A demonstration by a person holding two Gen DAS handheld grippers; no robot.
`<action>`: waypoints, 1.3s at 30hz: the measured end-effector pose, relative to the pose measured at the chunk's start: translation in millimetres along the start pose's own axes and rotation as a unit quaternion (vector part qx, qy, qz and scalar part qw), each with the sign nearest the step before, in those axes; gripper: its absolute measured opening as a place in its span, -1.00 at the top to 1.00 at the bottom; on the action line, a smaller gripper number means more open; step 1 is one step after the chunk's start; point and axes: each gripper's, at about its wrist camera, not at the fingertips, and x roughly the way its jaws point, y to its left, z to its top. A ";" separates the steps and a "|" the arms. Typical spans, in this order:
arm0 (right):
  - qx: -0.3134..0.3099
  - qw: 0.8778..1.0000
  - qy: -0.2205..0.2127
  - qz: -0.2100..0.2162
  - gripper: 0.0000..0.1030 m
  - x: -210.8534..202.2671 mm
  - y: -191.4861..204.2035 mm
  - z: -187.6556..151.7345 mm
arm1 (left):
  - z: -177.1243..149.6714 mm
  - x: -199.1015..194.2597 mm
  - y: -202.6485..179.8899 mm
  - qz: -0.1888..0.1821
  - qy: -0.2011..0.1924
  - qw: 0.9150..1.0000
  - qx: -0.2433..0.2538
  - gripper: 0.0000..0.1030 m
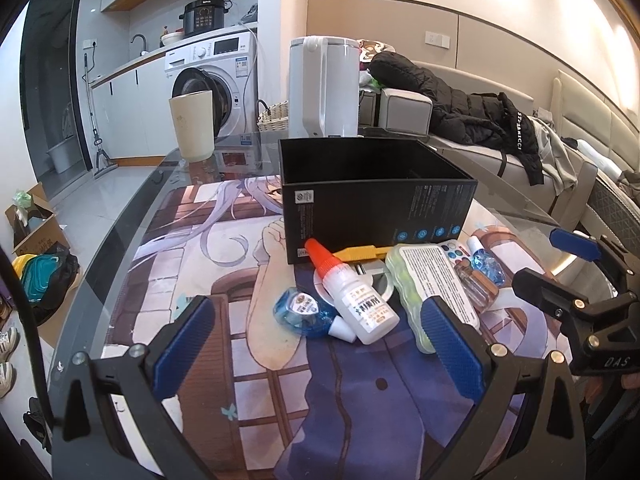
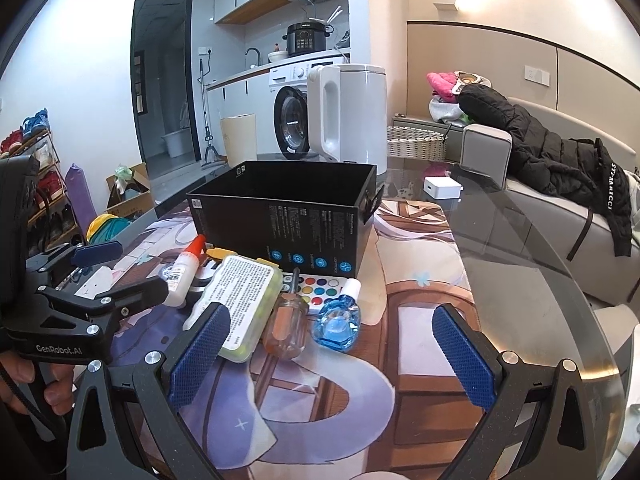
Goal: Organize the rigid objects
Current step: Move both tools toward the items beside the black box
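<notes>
From the left wrist view, the left tongs point(image 1: 316, 344) hang spread wide above the tabletop point(image 1: 132, 200), gripping nothing, with one black box point(image 1: 372, 196) standing open-topped beyond them. In front of the box lie one white bottle with a red cap point(image 1: 354, 296), one yellow utility knife point(image 1: 360, 253), one green case with a white label point(image 1: 428, 296), one clear-handled screwdriver point(image 1: 476, 286) and two small blue bottles point(image 1: 304, 312), one left of the white bottle and one at the box's right front corner. The right tongs point(image 1: 560, 264) appear right of the box. From the right wrist view, the right tongs point(image 2: 332, 356) are likewise spread and empty, in front of the box point(image 2: 280, 216). The green case point(image 2: 244, 304), screwdriver point(image 2: 286, 330) and one blue bottle point(image 2: 338, 320) lie before the box; one white kettle point(image 2: 352, 116) stands behind it.
</notes>
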 end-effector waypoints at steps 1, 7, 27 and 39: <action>0.002 1.000 0.003 -0.001 -0.99 1.0 -1.3 0.5 | 0.7 -0.1 1.0 -0.002 0.000 1.000 -0.002 -1.00; 0.004 1.000 0.018 -0.002 -0.99 7.1 -4.9 1.2 | 4.1 -2.4 3.4 -0.009 -0.002 1.000 -0.005 -1.00; -0.042 0.997 0.063 -0.012 -0.99 21.8 -13.6 27.5 | 24.7 6.1 4.0 -0.020 0.022 0.999 0.027 -1.00; -0.052 0.995 0.084 -0.024 -0.99 42.2 -27.7 46.6 | 40.2 21.9 4.8 -0.027 0.035 0.998 0.048 -1.00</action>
